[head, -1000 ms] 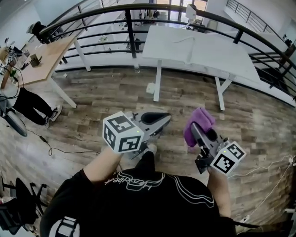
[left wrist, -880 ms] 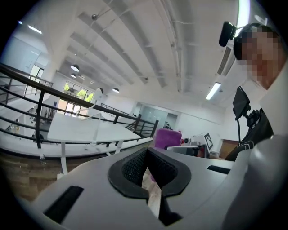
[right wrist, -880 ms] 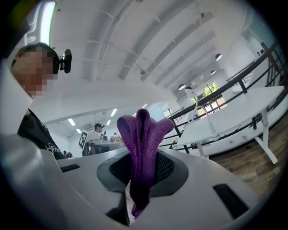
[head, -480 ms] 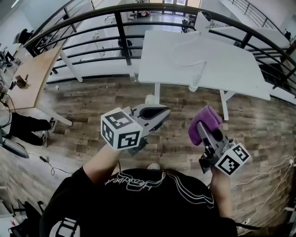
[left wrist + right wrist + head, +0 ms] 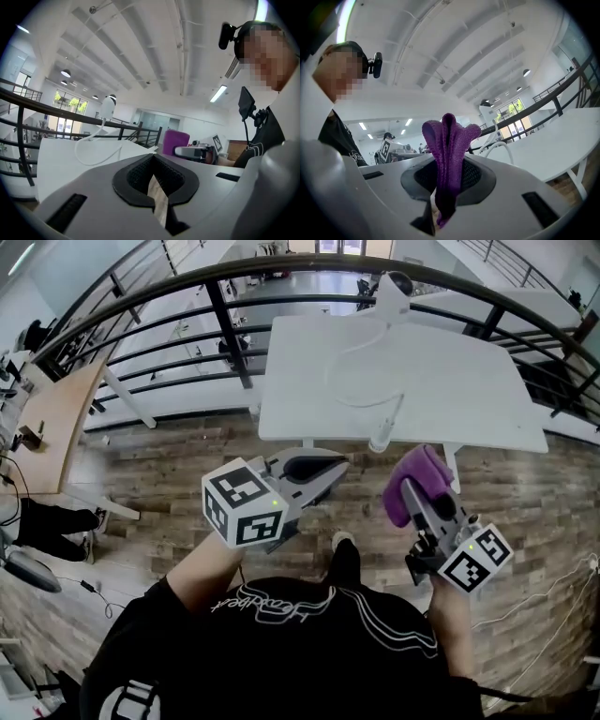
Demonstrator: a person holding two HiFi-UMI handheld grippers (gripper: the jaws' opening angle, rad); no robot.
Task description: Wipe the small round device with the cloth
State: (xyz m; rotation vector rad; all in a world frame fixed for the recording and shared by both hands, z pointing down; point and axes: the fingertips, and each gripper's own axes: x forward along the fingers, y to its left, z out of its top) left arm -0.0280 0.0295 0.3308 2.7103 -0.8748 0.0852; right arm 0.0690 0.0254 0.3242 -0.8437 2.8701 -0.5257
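The small round device (image 5: 394,284) is white and stands at the far edge of the white table (image 5: 469,381), with a white cable (image 5: 361,399) running from it. It also shows far off in the left gripper view (image 5: 108,105). My right gripper (image 5: 412,486) is shut on a bunched purple cloth (image 5: 414,476), which sticks up between its jaws (image 5: 447,150). My left gripper (image 5: 328,468) is shut with nothing in it, its jaws meeting along a thin seam (image 5: 152,161). Both grippers hang in the air in front of the table's near edge, well short of the device.
A black curved railing (image 5: 220,320) runs behind and beside the table. Wooden floor (image 5: 169,474) lies below. A wooden desk (image 5: 42,423) stands at the far left, with a person's legs (image 5: 47,521) beside it. My own dark shirt (image 5: 281,643) fills the bottom of the head view.
The white table and the device have come closer and lower in the head view. Both grippers keep the same pose; the cloth stays clamped in the right one.
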